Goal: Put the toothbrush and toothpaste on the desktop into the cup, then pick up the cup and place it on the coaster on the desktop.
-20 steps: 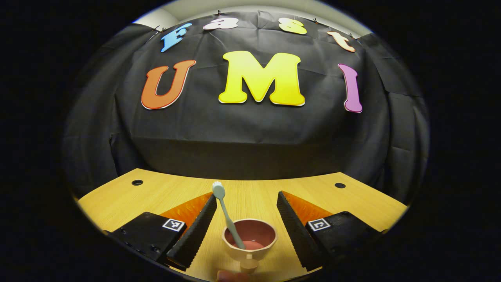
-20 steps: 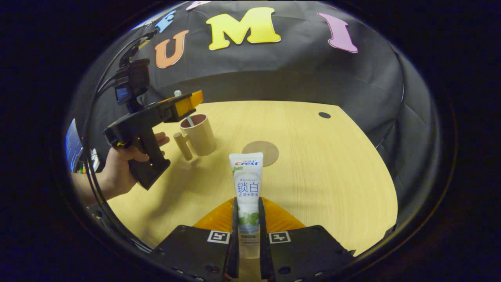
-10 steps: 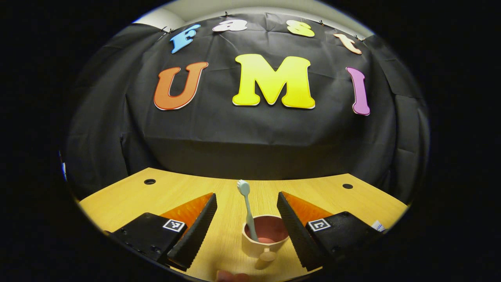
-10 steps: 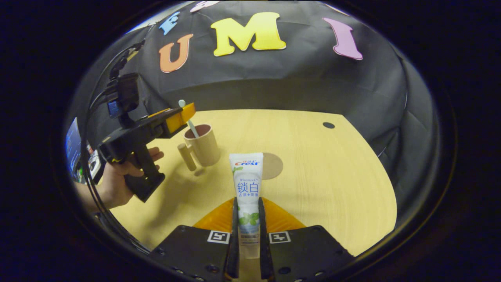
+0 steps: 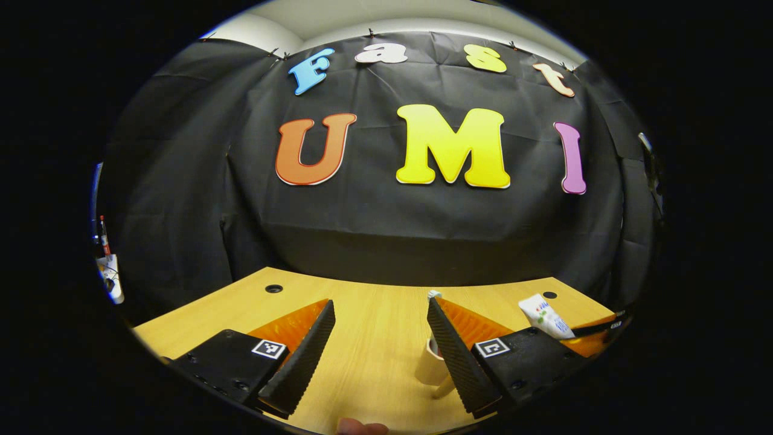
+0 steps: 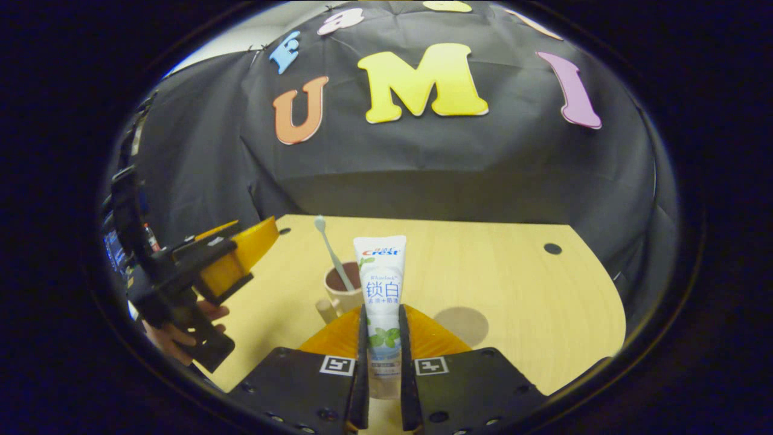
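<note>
Between right tool (image 6: 381,356) fingers: toothpaste (image 6: 380,284) pinched upright, above surface (image 6: 519,284), just behind cup (image 6: 342,290). Cup holds toothbrush (image 6: 331,251), leaning, head up. Coaster (image 6: 462,325) bare, off to cup's right. Left tool (image 5: 377,350) spread wide, gripping nothing. Risk imo: tube coming down could bump brush or rim, tip cup, since opening's already partly taken.

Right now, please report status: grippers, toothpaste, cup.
Right gripper shut on toothpaste, near cup. Left gripper open. Toothbrush in cup. Coaster bare.
</note>
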{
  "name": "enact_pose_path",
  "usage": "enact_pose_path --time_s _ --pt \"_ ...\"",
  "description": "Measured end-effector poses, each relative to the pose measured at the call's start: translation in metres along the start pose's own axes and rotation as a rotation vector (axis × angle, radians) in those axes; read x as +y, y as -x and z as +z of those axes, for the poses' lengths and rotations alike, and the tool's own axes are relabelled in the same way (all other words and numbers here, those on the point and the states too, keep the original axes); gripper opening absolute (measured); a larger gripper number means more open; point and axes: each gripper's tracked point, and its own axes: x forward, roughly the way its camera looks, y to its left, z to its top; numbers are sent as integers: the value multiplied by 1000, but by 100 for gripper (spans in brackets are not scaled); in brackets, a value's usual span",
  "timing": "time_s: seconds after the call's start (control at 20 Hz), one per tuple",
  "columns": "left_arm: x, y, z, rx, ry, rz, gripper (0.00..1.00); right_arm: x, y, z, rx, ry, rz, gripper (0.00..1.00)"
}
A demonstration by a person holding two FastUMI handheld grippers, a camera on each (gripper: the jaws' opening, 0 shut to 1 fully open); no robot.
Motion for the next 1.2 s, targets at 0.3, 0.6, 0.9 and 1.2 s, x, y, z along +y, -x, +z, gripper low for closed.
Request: enact_pose_path --time_s 0.3,0.6,0.9,1.2 --pt "26 16 8 43 34 48 98 39 -57 65 -185 23 74 21" --pt "39 31 22 86 37 95 98 61 -97 78 -245 70 117 24" --pt "46 30 25 96 5 93 98 54 -117 53 -178 48 107 22" --pt "41 27 20 110 21 79 98 56 -120 51 -171 48 105 25"
